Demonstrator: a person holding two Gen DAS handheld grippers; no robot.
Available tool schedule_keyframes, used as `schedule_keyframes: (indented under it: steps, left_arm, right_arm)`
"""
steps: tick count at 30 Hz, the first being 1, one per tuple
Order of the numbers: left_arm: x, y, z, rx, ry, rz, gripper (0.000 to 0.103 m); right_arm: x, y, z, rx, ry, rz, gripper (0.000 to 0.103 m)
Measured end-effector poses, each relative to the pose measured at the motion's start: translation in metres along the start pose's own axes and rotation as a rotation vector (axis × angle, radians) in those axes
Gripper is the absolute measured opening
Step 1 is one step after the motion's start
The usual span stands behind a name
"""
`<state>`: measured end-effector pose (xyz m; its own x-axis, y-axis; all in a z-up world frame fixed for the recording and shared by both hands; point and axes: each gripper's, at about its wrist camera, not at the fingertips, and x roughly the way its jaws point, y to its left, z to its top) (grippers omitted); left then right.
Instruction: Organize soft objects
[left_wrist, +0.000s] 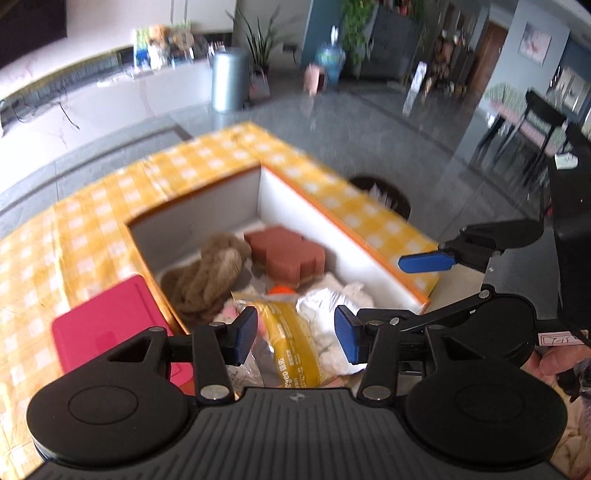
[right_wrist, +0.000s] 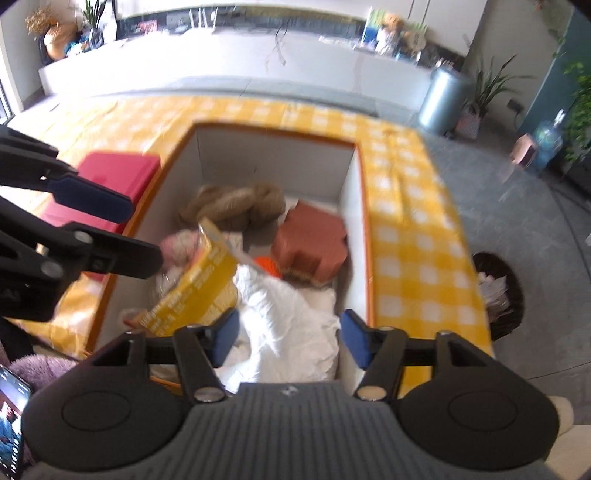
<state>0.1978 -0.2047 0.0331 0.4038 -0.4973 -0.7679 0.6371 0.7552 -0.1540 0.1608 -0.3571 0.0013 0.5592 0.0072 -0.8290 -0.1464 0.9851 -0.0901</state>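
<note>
Below the left hand-held gripper (left_wrist: 295, 334), an open white box with orange edges (left_wrist: 310, 206) sits on a counter covered by a yellow checked cloth (left_wrist: 92, 206). Its blue pads stand apart with nothing between them; under the gap lies a yellow plastic packet (left_wrist: 291, 347) on the pile in the box. The right hand-held gripper (right_wrist: 289, 339) also hangs over the box, jaws apart and empty, with a crumpled white cloth (right_wrist: 295, 314) directly beneath it. Ahead of both grippers, toward the box's far wall, rest a brown fuzzy plush (right_wrist: 236, 206) and a reddish-brown sponge block (right_wrist: 314, 243), touching or nearly so. A small orange thing (right_wrist: 267, 264) peeks out between the sponge and the white cloth; what it is cannot be told. A pink fuzzy item (right_wrist: 181, 245) lies left of the packet. Outside the box, left of the left gripper, a red flat case (left_wrist: 107, 325) sits on the checked cloth.
</note>
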Motion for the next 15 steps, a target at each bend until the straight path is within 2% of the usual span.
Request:
schedule_keyframes:
  steps: [4,6,7,13,15]
  left_arm:
    - [-0.036,-0.001,-0.005,0.014,-0.077,0.033,0.055]
    - [-0.053,-0.003,-0.010,0.047,-0.116,0.077,0.055]
    - [-0.061,-0.004,-0.013,0.071,-0.133,0.102,0.055]
    - [-0.104,-0.004,-0.041,0.113,-0.234,0.239,0.060]
    - [-0.113,-0.004,-0.051,0.106,-0.267,0.299,0.060]
  right_arm:
    - [-0.033,0.006,0.001,0.044,-0.084,-0.011,0.065]
    - [-0.048,0.011,0.002,0.071,-0.129,-0.021,0.081]
    - [-0.055,0.014,0.002,0.079,-0.148,-0.021,0.084]
    - [-0.095,0.033,-0.006,0.159,-0.242,-0.038,0.088]
    - [-0.107,0.038,-0.012,0.196,-0.278,-0.044,0.094]
